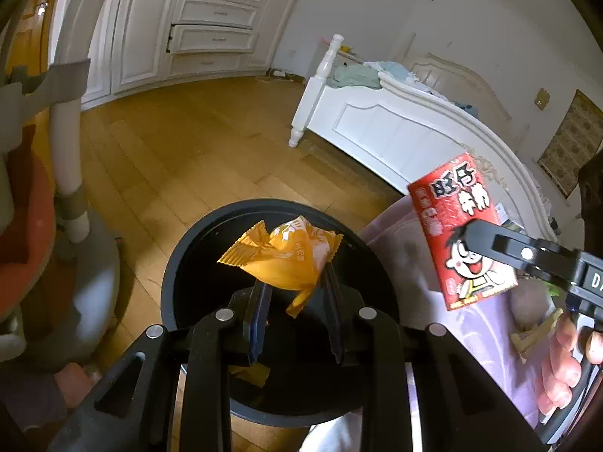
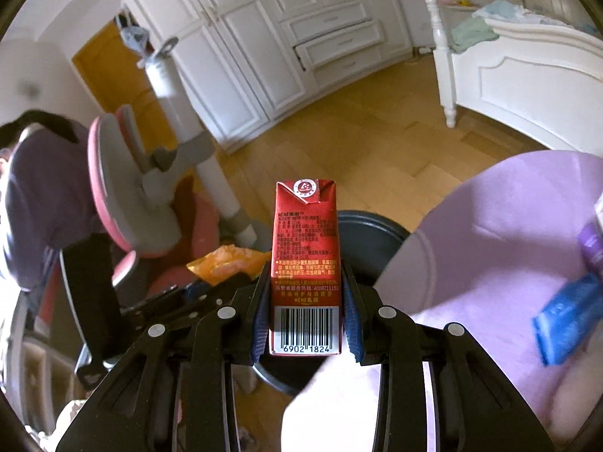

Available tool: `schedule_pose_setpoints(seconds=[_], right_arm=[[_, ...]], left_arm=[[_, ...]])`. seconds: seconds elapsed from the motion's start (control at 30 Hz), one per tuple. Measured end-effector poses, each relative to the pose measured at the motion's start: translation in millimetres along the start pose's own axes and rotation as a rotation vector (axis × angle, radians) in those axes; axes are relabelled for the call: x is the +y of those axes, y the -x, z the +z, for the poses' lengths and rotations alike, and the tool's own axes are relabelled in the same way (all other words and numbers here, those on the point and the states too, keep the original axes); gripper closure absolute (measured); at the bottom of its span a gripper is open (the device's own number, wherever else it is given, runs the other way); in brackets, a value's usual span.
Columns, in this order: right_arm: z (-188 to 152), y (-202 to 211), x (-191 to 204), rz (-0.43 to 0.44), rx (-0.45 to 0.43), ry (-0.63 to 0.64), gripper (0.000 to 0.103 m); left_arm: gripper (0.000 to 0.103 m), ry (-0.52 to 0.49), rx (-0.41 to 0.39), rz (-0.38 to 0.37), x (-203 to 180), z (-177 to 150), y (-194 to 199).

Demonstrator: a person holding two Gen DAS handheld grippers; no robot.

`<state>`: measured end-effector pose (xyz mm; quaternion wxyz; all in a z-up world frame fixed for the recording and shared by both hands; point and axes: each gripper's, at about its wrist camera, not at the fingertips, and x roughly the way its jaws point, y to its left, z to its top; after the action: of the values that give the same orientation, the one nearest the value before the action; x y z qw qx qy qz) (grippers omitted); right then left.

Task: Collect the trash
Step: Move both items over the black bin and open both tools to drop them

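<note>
Orange wrapper [image 1: 286,260] and red carton [image 2: 305,263] sit clamped in narrow jaws.

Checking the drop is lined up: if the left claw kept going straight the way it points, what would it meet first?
Most likely the open black bin: the left claw, gripping the orange wrapper, points down into its dark mouth. Depth is unclear.

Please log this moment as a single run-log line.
left gripper: shut on orange wrapper, over black bin | right gripper: shut on red carton, beside bin | nothing dropped yet
</note>
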<state>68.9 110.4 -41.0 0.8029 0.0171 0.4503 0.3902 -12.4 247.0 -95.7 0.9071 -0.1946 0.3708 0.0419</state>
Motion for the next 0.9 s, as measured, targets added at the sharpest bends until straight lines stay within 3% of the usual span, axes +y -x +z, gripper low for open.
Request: schedule_pose_setpoints(seconds=[0.7, 0.83, 0.87, 0.9], right_arm=[[-5, -48, -14, -0.033, 0.063, -0.035, 0.069], [-4, -50, -17, -0.022, 0.068, -0.043, 0.068], [-4, -50, -18, -0.021, 0.069, -0.045, 0.066], [-5, -50, -18, -0.023, 0.069, -0.046, 0.058]], left_arm=[[0.075, 0.0, 0.065, -0.004, 8, -4, -31], [0.068, 0.001, 0.073, 0.015, 7, -3, -33], [0.061, 0.002, 0.076, 0.02, 7, -3, -34], [0.052, 0.003, 0.077, 0.027, 7, -4, -33]])
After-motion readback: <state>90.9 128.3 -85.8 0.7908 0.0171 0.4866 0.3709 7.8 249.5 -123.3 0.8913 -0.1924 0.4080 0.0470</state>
